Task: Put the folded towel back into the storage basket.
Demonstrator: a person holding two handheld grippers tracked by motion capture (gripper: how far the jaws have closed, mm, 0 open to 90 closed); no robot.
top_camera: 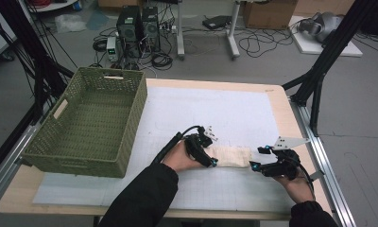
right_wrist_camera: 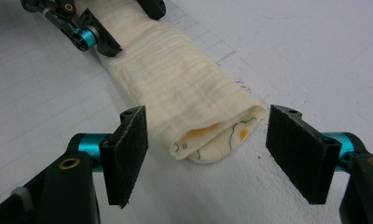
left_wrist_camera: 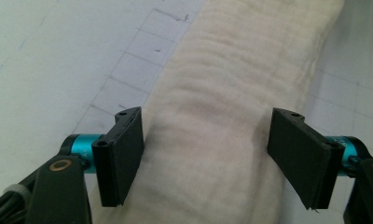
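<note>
Green wicker basket [top_camera: 90, 124] sits at the table's left side, near the far-left corner, well apart from the work. White grid mat [top_camera: 215, 113] covers most of the table [top_camera: 277, 101] top. Nothing on the mat betw. basket and the hands, so no obstacle around the cloth. Floor beyond the far edge: PC towers [top_camera: 139, 23], cables, a cardboard box [top_camera: 268, 13].

Rolled cream cloth [top_camera: 230, 156] lies flat on the mat, near the table's front edge, right of center, long axis running left-right.

Left gripper [top_camera: 210, 161] is at the roll's left end. In the left gripper view the jaws straddle the cloth [left_wrist_camera: 222, 116], one either side, wide apart. Left pad [left_wrist_camera: 124, 156] is just at the cloth's edge; can't tell if it touches. Right pad clear of it. Released, not pinching.

Right gripper [top_camera: 256, 158] is at the roll's right end. In the right gripper view the folded end of the cloth [right_wrist_camera: 198, 112] lies just ahead of and betw. the spread jaws, neither pad touching it. Also released. Left gripper [right_wrist_camera: 114, 23] shows at the roll's far end there.
</note>
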